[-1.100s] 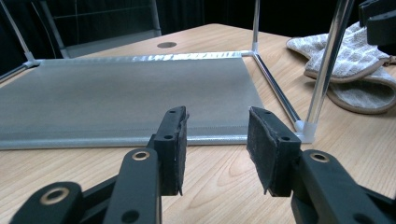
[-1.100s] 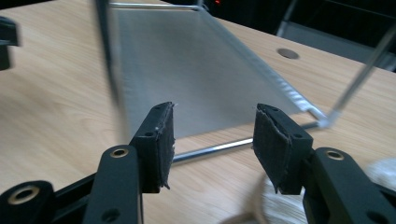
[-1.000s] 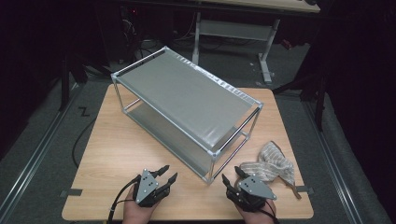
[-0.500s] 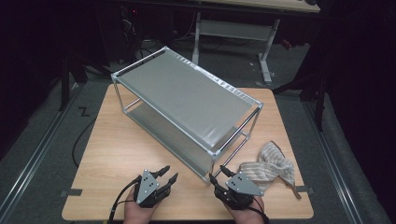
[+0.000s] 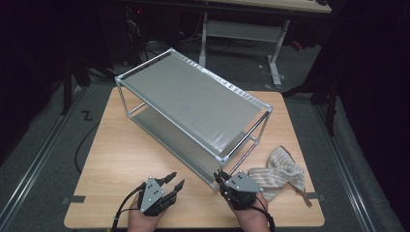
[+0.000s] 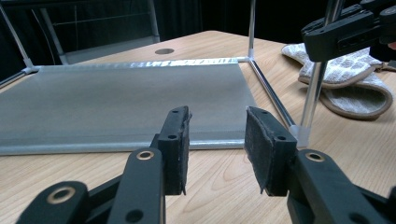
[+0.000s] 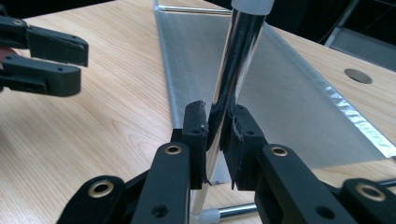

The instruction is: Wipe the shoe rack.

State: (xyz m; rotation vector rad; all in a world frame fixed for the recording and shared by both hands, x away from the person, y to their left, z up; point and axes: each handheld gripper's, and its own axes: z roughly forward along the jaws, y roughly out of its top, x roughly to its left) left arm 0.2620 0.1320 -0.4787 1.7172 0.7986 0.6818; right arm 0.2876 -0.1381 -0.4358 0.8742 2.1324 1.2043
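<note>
Rack post (image 7: 236, 60) upright between the pinching right gripper (image 7: 219, 126); left gripper (image 6: 217, 140) level, agape, empty.

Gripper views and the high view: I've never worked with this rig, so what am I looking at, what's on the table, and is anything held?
A person holds a two-jaw gripper in each hand. The high view looks down on the wooden table from above; the other two pictures come from cameras riding on each gripper, looking along its black jaws. On the table stands a metal two-shelf rack, with a folded patterned cloth beside it. The right gripper has its jaws closed around the rack's near corner post. The left gripper is open and holds nothing, facing the lower shelf.
</note>
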